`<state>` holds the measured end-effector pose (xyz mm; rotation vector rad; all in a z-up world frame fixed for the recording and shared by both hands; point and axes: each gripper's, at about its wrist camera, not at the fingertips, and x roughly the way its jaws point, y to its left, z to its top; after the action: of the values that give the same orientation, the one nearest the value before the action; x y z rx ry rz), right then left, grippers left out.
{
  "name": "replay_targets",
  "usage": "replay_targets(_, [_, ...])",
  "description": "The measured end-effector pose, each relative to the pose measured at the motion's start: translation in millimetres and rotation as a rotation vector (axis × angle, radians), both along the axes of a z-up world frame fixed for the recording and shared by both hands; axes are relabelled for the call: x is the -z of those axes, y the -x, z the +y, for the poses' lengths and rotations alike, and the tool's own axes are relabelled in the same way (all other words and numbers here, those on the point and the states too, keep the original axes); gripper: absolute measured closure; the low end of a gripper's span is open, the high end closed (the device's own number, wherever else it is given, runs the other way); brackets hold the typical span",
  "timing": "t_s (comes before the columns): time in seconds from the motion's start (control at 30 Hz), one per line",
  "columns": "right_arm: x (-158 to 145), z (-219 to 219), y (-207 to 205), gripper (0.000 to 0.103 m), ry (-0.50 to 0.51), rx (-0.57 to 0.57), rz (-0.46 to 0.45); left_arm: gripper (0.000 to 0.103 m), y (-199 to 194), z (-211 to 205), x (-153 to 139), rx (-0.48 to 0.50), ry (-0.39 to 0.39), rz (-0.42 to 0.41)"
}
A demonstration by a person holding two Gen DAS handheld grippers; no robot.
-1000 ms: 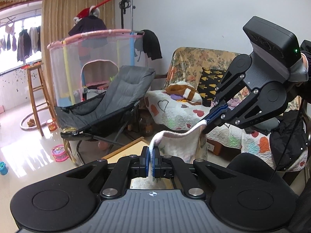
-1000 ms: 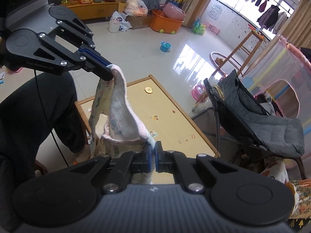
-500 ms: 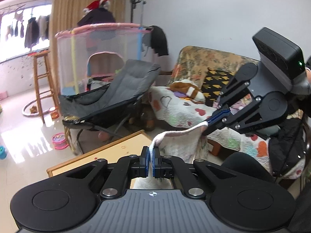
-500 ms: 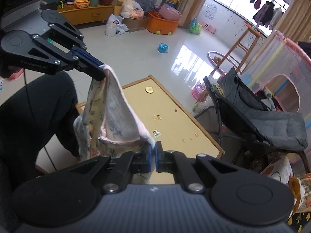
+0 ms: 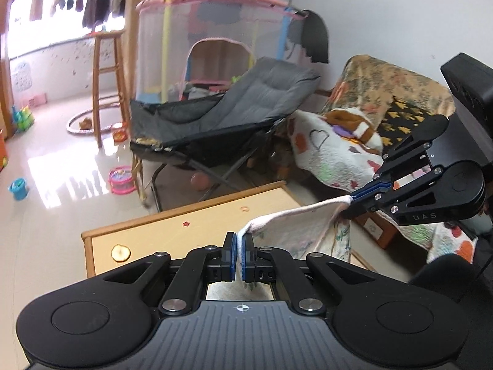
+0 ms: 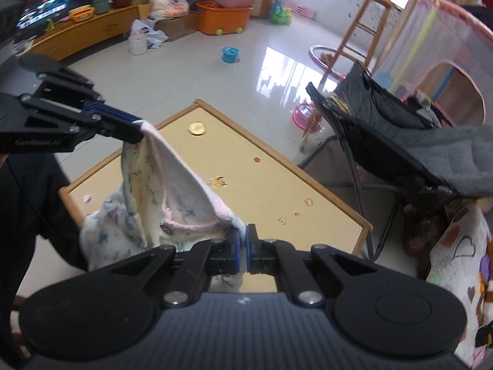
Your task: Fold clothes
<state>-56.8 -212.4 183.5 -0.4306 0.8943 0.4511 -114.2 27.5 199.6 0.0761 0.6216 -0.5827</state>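
Both claws are clamped on one small garment, a white, pink-trimmed piece with a faint print. Left gripper pinches one end of its edge between closed blue pads; right gripper pinches the other end the same way. In the left wrist view the right gripper reaches in from the right, and the pale cloth spans between the two claws, the rest hanging below them. From the right wrist view the left gripper comes in from the left, higher than the right claw, so the edge slopes down to the near pads.

Beneath and ahead of both claws lies a low wooden table with a raised light rim and a tan top dotted with small stickers and a round yellow disc. Beyond its far edge stands a grey folding lounge chair, and behind that a mesh play enclosure with a pink rim. A tall wooden stool stands left of the chair, by a bright window. To the right of the left claw, a sofa is covered in patterned quilts. Glossy tile floor carries scattered toys, a blue cup, an orange bin and a low wooden cabinet.
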Motion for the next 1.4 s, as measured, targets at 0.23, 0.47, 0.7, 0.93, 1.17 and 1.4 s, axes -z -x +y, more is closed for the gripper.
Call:
replay_targets(0.23, [33.0, -5.1, -46.3, 0.099, -0.029, 0.066, 0.033, 0.1, -65.9, -7.7, 28.0, -0.053, 0.005, 0.04])
replay_targets(0.47, [64.6, -9.9, -82.2, 0.099, -0.056, 0.135, 0.059, 0.1, -123.2, -21.4, 61.5, -0.091, -0.003, 0.09])
replay_targets(0.7, [85.2, -14.2, -108.9, 0.099, -0.076, 0.215, 0.059, 0.1, -165.1, -35.7, 90.9, -0.131, -0.009, 0.117])
replay_targets(0.93, [102.2, -14.1, -133.3, 0.099, -0.08, 0.253, 0.059, 0.1, -205.5, -44.9, 114.9, -0.17, -0.02, 0.135])
replay_targets(1.17, [129.4, -14.0, -157.5, 0.099, -0.075, 0.276, 0.102, 0.1, -243.1, -53.4, 147.0, -0.183, -0.05, 0.175])
replay_targets(1.4, [148.5, -14.9, -171.7, 0.099, -0.084, 0.307, 0.124, 0.1, -268.9, -56.4, 169.8, -0.195, -0.06, 0.203])
